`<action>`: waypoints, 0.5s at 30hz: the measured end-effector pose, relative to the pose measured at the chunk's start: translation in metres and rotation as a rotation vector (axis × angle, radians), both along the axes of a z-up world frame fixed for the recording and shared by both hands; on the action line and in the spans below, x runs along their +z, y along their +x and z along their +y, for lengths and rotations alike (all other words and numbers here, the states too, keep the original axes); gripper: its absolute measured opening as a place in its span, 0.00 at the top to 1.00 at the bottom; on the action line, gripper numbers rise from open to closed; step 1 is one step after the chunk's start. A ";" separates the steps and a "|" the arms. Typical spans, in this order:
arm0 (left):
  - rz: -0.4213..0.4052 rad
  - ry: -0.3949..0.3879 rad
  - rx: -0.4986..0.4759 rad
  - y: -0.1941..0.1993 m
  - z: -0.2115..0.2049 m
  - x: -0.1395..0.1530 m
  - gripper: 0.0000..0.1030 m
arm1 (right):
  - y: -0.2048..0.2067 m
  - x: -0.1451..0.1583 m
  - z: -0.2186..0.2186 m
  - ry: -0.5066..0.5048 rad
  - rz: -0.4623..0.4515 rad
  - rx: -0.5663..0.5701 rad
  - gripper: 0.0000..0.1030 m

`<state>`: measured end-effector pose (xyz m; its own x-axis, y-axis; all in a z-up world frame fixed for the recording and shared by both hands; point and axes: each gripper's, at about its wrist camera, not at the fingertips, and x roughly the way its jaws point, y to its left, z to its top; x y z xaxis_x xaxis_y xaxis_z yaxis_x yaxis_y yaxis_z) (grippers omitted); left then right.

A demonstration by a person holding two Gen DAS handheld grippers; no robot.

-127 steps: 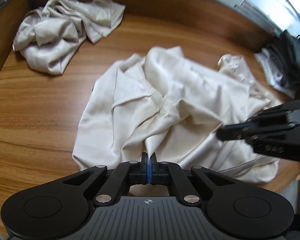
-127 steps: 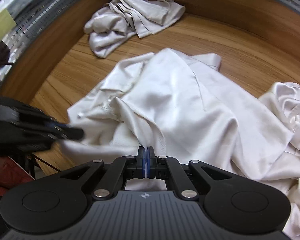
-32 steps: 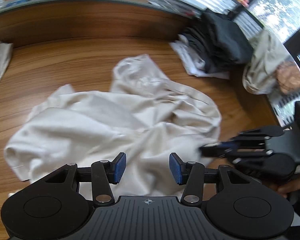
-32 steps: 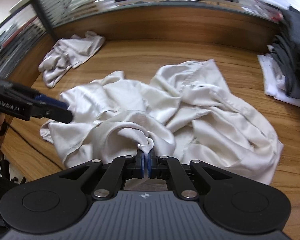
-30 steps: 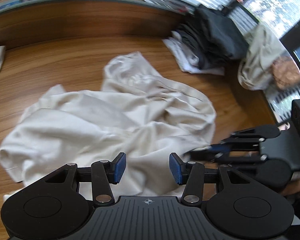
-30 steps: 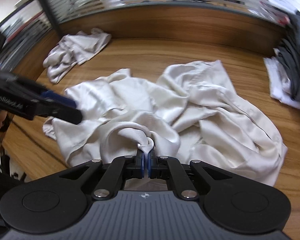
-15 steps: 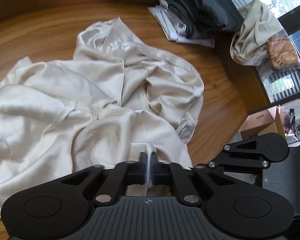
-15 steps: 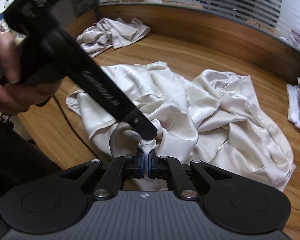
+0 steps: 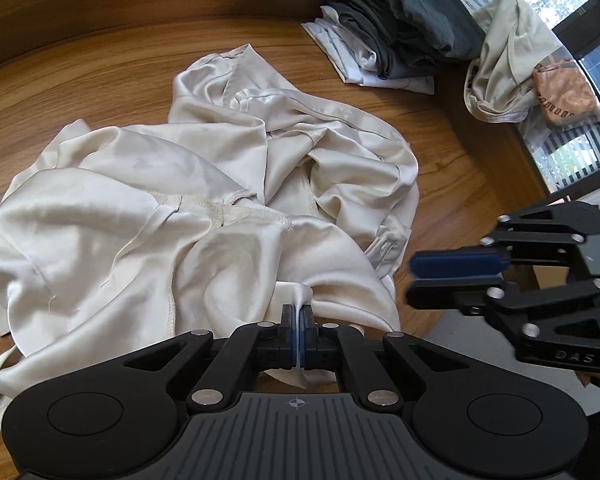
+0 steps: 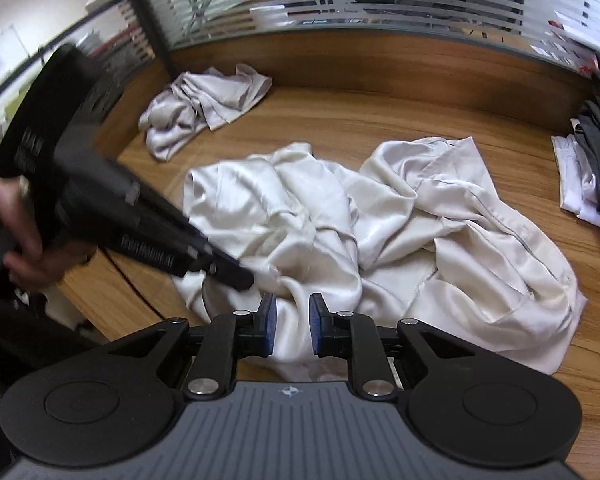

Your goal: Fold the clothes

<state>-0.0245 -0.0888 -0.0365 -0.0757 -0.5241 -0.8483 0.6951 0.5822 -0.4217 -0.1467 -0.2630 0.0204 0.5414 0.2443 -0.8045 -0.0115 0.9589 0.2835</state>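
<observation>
A crumpled cream satin garment (image 9: pixel 204 200) lies spread across the middle of the wooden tabletop (image 9: pixel 100 60), bunched into folds, with an elastic-looking gathered band showing near its centre and its near edge reaching the front of the tabletop. The left gripper (image 9: pixel 299 332) has its jaws closed tight on a small peak of this fabric at the near edge, the cloth pinched up between the blue pads. The right gripper (image 10: pixel 292 326) sits just beside it over the same near edge; its jaws are opening, a narrow gap now showing between the blue pads, and a fold of the garment lies in that gap without being pressed. A person's hand (image 10: pixel 16 236) grips the left gripper's handle at the left of the right wrist view. Farther out, a second pale crumpled garment (image 10: pixel 204 104) lies near the far left corner, well apart. A stack of dark grey and white clothes (image 9: pixel 396 24) sits at the far right, with a beige garment (image 9: pixel 508 64) heaped beyond it by the window.
</observation>
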 end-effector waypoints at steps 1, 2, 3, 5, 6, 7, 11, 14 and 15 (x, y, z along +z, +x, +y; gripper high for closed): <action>-0.001 -0.002 0.000 -0.001 0.001 0.000 0.97 | 0.004 -0.002 0.001 0.018 0.007 0.000 0.89; -0.001 -0.004 0.000 -0.002 0.002 0.001 0.97 | 0.010 -0.006 0.004 0.031 0.019 0.007 0.93; -0.002 -0.005 -0.001 -0.002 0.002 0.001 0.97 | 0.015 -0.011 0.009 0.032 0.028 0.017 0.92; -0.004 -0.009 -0.003 -0.004 0.004 0.002 0.97 | 0.026 -0.020 0.021 0.023 0.046 0.042 0.92; -0.007 -0.010 -0.002 -0.005 0.006 0.003 0.97 | 0.031 -0.026 0.026 0.011 0.053 0.054 0.92; -0.010 -0.010 -0.001 -0.006 0.007 0.003 0.97 | 0.036 -0.031 0.031 -0.006 0.063 0.061 0.90; -0.017 -0.009 0.022 -0.005 0.016 0.004 0.97 | 0.046 -0.052 0.046 -0.114 0.101 0.114 0.84; -0.018 -0.006 0.046 -0.002 0.023 0.004 0.97 | 0.048 -0.063 0.042 -0.163 0.112 0.090 0.83; -0.017 -0.004 0.055 -0.001 0.025 0.003 0.97 | 0.047 -0.064 0.038 -0.176 0.117 0.070 0.82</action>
<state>-0.0258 -0.0637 -0.0333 -0.0323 -0.5303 -0.8472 0.6695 0.6179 -0.4123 -0.0998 -0.2254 -0.0440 0.4285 0.1284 -0.8944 -0.0564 0.9917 0.1154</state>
